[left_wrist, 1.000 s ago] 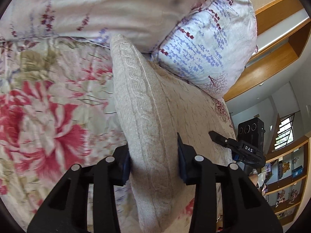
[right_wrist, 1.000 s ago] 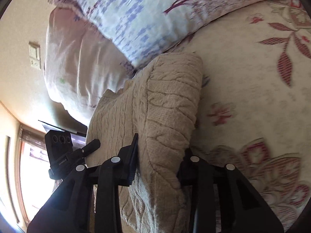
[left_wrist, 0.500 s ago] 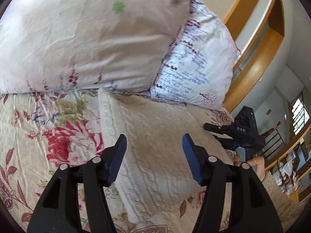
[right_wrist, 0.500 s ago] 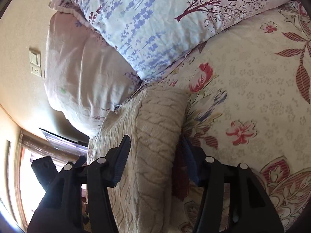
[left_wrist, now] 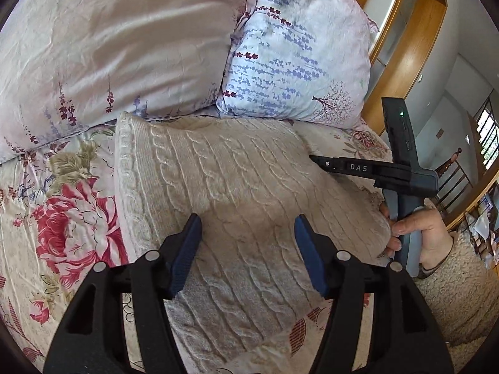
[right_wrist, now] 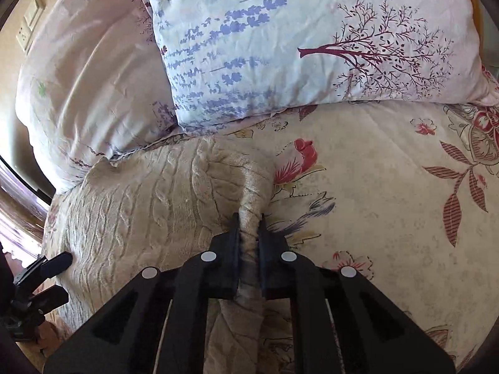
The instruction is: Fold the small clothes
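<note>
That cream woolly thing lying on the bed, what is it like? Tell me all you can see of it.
The knitted garment is cream, cable-patterned and looks like soft wool. It lies folded into a rough rectangle on the flowered bedspread, its far edge against the two pillows. The right gripper has just closed and pinches a bunched ridge at one edge. The left gripper hangs open above it, its blue pads clear of the knit.

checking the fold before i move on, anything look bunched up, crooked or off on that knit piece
Mostly tidy: the cream cable-knit sweater lies flat on the floral bedspread below the pillows. One spot is off: its edge is bunched into a raised ridge in the right gripper, whose jaws just closed on it. The left gripper is open.
</note>
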`<state>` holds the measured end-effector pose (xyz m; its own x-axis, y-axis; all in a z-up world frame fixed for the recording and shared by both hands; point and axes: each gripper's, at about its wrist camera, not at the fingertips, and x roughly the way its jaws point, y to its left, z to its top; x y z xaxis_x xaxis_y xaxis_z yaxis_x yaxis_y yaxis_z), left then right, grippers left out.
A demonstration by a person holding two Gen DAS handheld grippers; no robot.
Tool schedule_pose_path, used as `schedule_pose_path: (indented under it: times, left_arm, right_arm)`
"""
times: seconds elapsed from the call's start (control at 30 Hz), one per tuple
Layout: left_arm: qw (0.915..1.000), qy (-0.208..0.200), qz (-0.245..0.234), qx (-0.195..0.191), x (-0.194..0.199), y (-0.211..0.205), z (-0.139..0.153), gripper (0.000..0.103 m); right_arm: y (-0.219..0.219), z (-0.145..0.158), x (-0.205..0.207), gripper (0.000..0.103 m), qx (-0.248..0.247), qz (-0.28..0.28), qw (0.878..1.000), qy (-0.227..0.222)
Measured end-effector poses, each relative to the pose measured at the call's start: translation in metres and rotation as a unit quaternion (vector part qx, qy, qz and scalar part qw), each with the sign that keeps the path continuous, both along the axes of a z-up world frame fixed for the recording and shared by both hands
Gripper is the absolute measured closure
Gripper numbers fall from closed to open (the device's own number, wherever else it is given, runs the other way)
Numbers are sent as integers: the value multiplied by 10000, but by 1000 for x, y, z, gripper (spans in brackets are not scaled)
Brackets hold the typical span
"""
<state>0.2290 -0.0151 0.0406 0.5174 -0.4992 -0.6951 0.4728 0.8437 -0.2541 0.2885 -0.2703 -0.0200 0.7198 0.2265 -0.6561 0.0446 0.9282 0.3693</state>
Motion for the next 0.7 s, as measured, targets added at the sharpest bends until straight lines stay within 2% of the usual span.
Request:
schedule_pose_path:
  times: [0.03,0.1,0.17,0.23,0.3,0.37,0.53,0.63,0.7]
  left_arm:
    - [9999,-64,1,92,-1,-2,-1,41]
    - [9997,-151,55,159,-6,-2,2,41]
    - [9996,-209,162,34,-14,6,10,41]
    - [9987,-344,370,-4,-23,18,18,39]
    - [9953,-580,725,257,-32,31,22,36]
    - [9912,-655,990,587,-35,40,20,36]
    - [9910,-178,1050,812,-31,49,-3,35]
    - [9905,-127,1047,882,-33,50,-11,32]
    - [9904,22,1051,896,-30,50,-18,31]
  right_arm:
    - [2,2,-1,91,-117,-11,9999,4]
    - [1,9,-8,74,-176,-83,9998,-34]
    - [4,22,-26,73,-209,-179,9992,-289]
    - [8,36,-52,73,-218,-32,9974,-692]
    - [20,45,-75,73,-309,212,9946,-969]
    - [35,47,-88,73,-447,484,9923,-1044]
    - [67,32,-92,73,-916,783,9899,-751]
    - [75,15,-90,63,-1198,757,9891,-397]
    - [74,8,-88,58,-1191,697,9899,-323]
